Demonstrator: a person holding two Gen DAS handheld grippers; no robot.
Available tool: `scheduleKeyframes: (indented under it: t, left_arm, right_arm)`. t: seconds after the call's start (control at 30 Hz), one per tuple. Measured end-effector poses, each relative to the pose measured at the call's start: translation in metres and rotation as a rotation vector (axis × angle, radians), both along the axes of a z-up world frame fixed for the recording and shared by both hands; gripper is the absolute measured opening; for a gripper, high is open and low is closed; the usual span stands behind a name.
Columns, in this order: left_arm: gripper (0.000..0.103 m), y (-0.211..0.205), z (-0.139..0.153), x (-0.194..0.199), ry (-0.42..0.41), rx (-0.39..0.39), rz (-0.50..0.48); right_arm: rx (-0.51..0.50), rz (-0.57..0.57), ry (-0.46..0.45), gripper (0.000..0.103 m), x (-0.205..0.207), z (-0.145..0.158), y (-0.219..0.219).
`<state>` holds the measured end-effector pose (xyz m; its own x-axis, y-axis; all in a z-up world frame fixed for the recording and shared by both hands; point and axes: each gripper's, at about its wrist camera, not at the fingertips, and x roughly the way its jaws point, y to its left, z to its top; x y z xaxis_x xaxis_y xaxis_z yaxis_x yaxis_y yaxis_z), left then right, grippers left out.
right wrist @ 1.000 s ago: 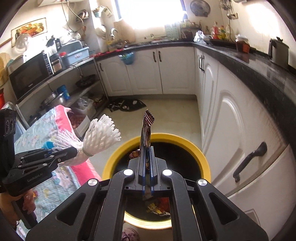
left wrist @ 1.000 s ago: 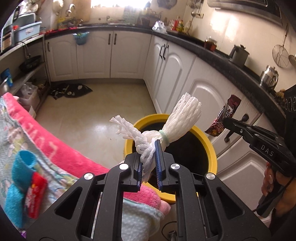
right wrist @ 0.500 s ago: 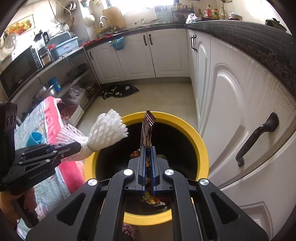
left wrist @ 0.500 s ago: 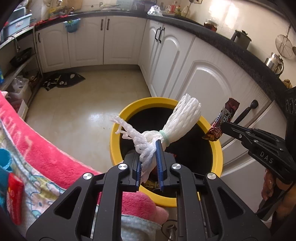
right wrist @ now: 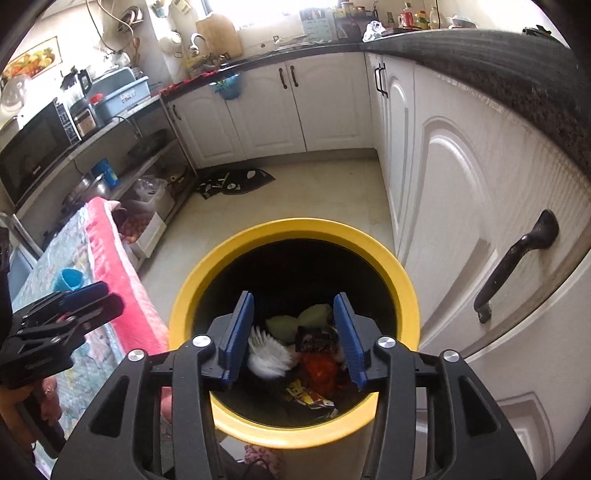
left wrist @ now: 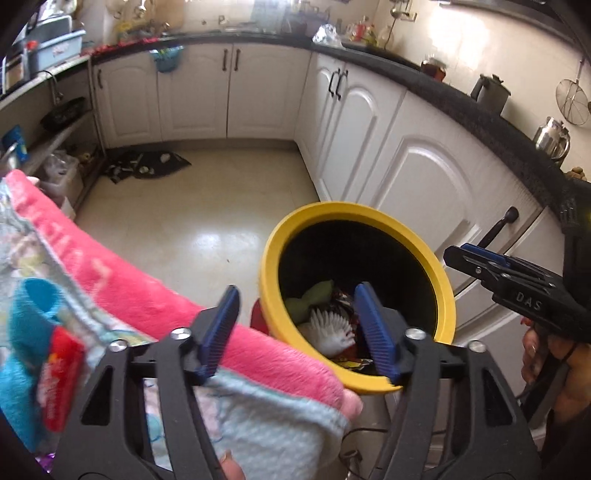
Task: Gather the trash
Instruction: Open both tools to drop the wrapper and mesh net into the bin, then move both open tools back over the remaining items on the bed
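Jaws of both grippers wide apart and empty above the yellow bin (right wrist: 408,291), its trash half-hidden behind them.

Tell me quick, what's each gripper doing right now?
Left gripper: open, holding nothing.
Right gripper: open, holding nothing, above the yellow bin.

Bright daylight from the far window (right wrist: 258,14) washes out the back wall. Glare spots the floor (left wrist: 218,236). Fisheye curvature bends the edges, with dark corners and slight blur.
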<state>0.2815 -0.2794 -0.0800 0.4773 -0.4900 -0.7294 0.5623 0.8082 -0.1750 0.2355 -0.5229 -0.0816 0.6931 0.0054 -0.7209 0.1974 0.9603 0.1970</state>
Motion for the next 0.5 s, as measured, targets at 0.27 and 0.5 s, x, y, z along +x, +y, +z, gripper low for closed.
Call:
scheduleKeyframes:
  t: [0.27, 0.5]
  left_arm:
    - [0.089, 0.048, 0.029, -0.018, -0.048, -0.049, 0.088]
    - [0.092, 0.092, 0.049, -0.034, -0.090, -0.075, 0.178]
  right_arm:
    - [0.000, 0.032, -0.087, 0.066, -0.007, 0.027, 0.017]
    - [-0.019, 0.109, -0.137, 0.074, -0.010, 0.050, 0.049]
